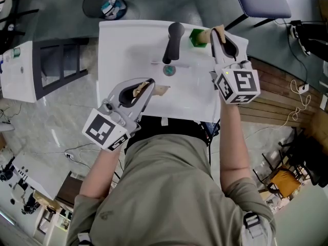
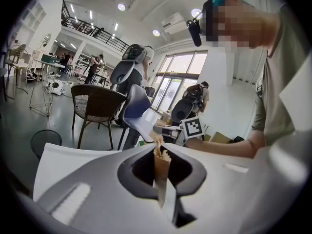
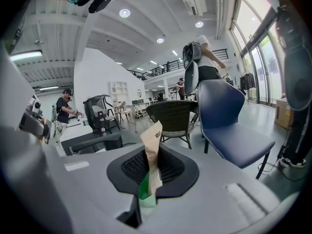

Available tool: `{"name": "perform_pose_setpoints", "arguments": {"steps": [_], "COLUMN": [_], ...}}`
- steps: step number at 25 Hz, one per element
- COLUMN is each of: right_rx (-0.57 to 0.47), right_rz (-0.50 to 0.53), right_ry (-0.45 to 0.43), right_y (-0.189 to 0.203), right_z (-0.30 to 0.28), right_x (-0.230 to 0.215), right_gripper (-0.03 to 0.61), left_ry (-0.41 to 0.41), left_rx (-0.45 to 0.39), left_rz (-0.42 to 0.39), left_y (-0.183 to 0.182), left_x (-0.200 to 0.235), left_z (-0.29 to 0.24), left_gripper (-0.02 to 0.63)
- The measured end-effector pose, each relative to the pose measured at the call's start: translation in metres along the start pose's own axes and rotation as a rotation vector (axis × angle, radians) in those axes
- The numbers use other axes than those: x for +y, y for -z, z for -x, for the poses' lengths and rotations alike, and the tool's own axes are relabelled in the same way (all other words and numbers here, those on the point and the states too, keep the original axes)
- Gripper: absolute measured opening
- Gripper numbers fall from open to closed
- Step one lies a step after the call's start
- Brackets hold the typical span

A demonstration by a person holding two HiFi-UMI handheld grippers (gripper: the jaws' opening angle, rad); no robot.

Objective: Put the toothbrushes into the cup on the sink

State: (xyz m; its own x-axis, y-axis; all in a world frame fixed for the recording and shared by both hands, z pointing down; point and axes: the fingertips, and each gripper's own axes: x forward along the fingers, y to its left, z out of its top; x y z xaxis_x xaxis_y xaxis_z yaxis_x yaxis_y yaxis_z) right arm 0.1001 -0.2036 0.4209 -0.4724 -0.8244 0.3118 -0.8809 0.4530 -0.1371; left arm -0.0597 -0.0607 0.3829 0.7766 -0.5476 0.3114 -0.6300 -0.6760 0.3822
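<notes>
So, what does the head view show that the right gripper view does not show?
Only the head view shows the drain and the round bin. Only the right gripper view shows the wicker chair and the ceiling lights. Both show the right gripper shut on a paper-wrapped toothbrush, and the blue chair.

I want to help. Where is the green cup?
In the head view, the green cup sits far right on the white sink, between the black faucet and the right gripper.

cup [image 1: 196, 38] half behind right gripper [image 1: 218, 32], packet [image 3: 152, 150] base inside jaws
</notes>
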Motion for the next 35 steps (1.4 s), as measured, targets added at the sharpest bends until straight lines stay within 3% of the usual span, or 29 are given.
{"name": "perform_pose_setpoints", "arguments": {"steps": [15,35], "right_rx": [0.014,-0.023], "right_rz": [-0.047,-0.047], "right_ry": [0.012,-0.04], "right_y": [0.001,-0.016], "right_z": [-0.004,0.004], "right_x": [-0.007,0.003], "right_gripper": [0.031,0.061], "left_ry": [-0.006,-0.004], "left_rx": [-0.012,-0.033], "left_rz": [0.001,-0.021], "left_y": [-0.003,-0.012], "left_x": [0.0,-0.009], "left_z": [0.003,0.003], "left_gripper": [0.008,0.008]}}
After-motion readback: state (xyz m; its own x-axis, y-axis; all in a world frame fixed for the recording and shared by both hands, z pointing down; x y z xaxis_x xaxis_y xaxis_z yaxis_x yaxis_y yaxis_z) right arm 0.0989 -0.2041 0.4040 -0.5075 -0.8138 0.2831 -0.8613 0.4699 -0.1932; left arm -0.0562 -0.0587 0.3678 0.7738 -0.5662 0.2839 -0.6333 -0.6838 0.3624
